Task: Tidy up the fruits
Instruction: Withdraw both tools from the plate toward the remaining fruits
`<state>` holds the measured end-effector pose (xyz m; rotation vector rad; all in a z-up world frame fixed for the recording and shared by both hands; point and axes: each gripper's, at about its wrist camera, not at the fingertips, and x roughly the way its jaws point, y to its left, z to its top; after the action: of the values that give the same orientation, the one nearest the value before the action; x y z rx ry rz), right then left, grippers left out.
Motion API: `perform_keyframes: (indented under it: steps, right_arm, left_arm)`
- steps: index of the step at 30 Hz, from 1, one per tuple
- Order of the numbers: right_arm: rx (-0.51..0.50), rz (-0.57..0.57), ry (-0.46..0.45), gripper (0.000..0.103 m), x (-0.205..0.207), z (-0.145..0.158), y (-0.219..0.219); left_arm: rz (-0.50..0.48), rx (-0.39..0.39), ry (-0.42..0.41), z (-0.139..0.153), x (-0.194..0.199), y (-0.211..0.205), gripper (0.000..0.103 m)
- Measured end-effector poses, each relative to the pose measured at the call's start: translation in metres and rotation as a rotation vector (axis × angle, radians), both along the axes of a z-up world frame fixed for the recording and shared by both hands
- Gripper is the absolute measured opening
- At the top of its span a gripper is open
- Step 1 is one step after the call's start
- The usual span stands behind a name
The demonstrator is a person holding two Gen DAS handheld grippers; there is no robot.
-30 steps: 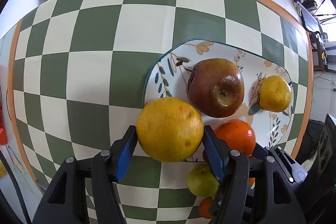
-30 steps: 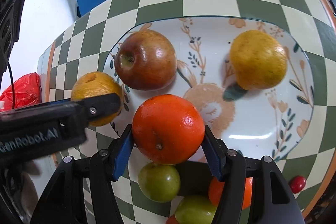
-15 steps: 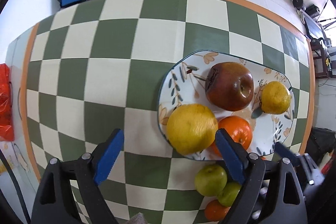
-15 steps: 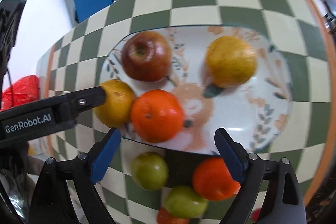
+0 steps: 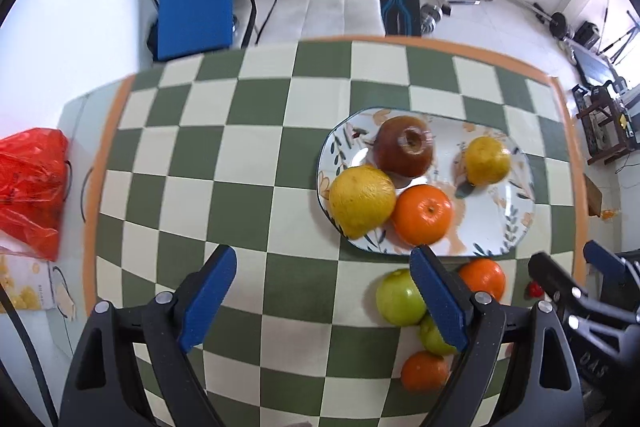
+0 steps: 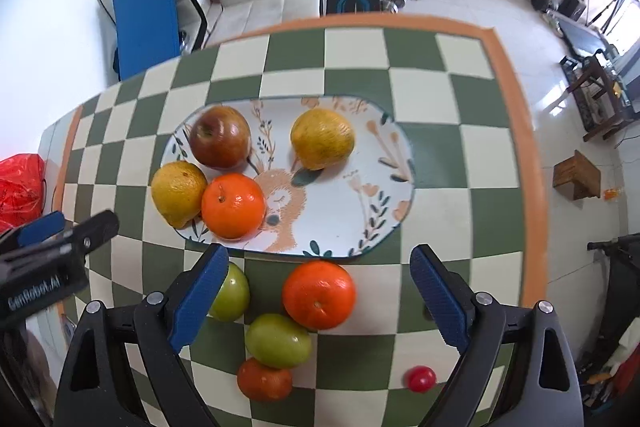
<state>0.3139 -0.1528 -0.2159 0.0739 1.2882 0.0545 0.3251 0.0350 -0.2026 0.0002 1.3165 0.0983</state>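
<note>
Nearest me, both pairs of tongs hang over the desk (image 6: 440,99) with nothing in them: the left tongs (image 5: 322,293) stand wide over bare checks, and the right tongs (image 6: 318,293) have just been opening and now gape above the loose fruit. Under them lie an orange (image 6: 319,294), two green fruits (image 6: 278,339) (image 6: 231,293), a darker orange one (image 6: 264,379) and a small red one (image 6: 419,379) — all still off the plate (image 6: 360,219). Further out, the plate holds four: an orange (image 6: 233,206) touching a yellow citrus (image 6: 179,193) at the near left, an apple (image 6: 220,137) behind, another yellow citrus (image 6: 322,138) apart to the right. By my reckoning I'm under halfway — five left, and room on the plate's right.
</note>
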Motion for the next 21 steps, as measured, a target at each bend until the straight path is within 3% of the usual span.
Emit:
perform_keyframes:
  steps: [12, 21]
  right_arm:
    - [0.009, -0.007, -0.154, 0.094, -0.067, 0.085, -0.009]
    - [0.018, -0.022, -0.256, 0.094, -0.115, 0.138, -0.010]
  left_arm:
    - [-0.043, -0.005, -0.187, 0.086, -0.064, -0.013, 0.089]
    - [-0.077, -0.015, -0.260, 0.120, -0.102, -0.021, 0.089]
